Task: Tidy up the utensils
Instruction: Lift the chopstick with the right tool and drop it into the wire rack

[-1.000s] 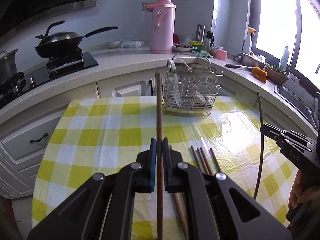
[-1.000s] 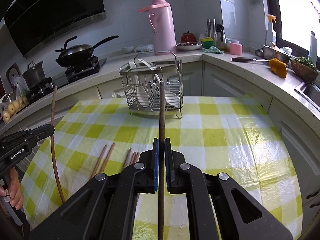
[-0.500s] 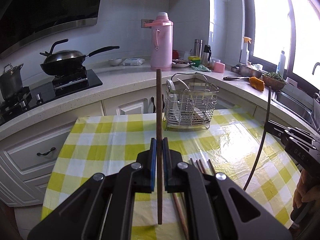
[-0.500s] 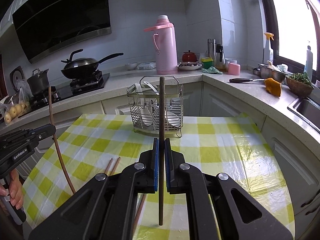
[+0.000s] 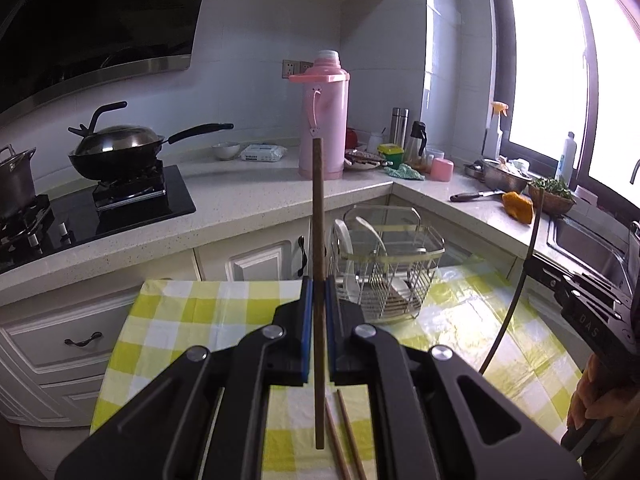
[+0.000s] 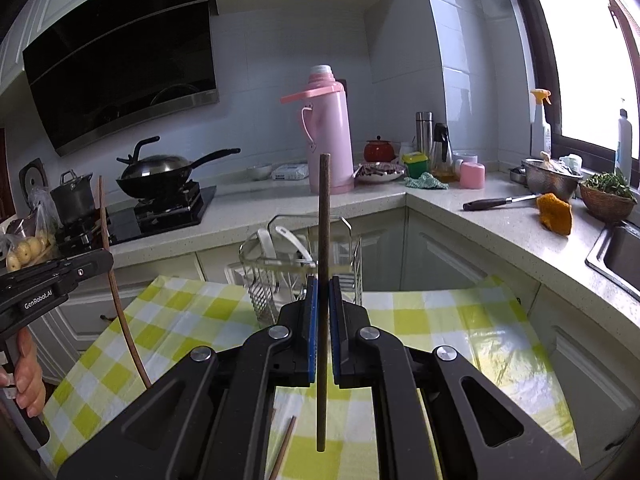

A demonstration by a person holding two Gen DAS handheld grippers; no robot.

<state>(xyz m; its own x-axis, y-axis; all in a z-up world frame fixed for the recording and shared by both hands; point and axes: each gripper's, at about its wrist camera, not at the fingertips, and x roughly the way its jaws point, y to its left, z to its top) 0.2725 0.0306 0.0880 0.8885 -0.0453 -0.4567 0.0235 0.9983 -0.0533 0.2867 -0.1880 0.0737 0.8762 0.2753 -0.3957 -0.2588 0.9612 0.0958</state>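
Observation:
My left gripper (image 5: 319, 296) is shut on a brown chopstick (image 5: 318, 216), held upright above the yellow-checked table (image 5: 192, 312). My right gripper (image 6: 322, 292) is shut on another brown chopstick (image 6: 324, 220), also upright. A wire utensil rack (image 5: 390, 268) with white spoons stands at the table's far edge; it also shows in the right wrist view (image 6: 280, 276). Loose chopsticks (image 5: 344, 436) lie on the cloth below the left gripper. Each gripper shows in the other's view: the right one (image 5: 592, 312) at the right edge, the left one (image 6: 52, 280) at the left edge.
A pink thermos (image 5: 324, 124), a wok (image 5: 116, 152) on the stove, a pot (image 5: 14, 180), bottles and bowls sit on the counter behind. A sink (image 5: 592, 248) is at the right. White cabinets (image 5: 80, 340) stand beyond the table's far edge.
Both grippers have risen and tilted up with their chopsticks. The table and rack sit lower in view, and most of the loose chopsticks have dropped behind the grippers.

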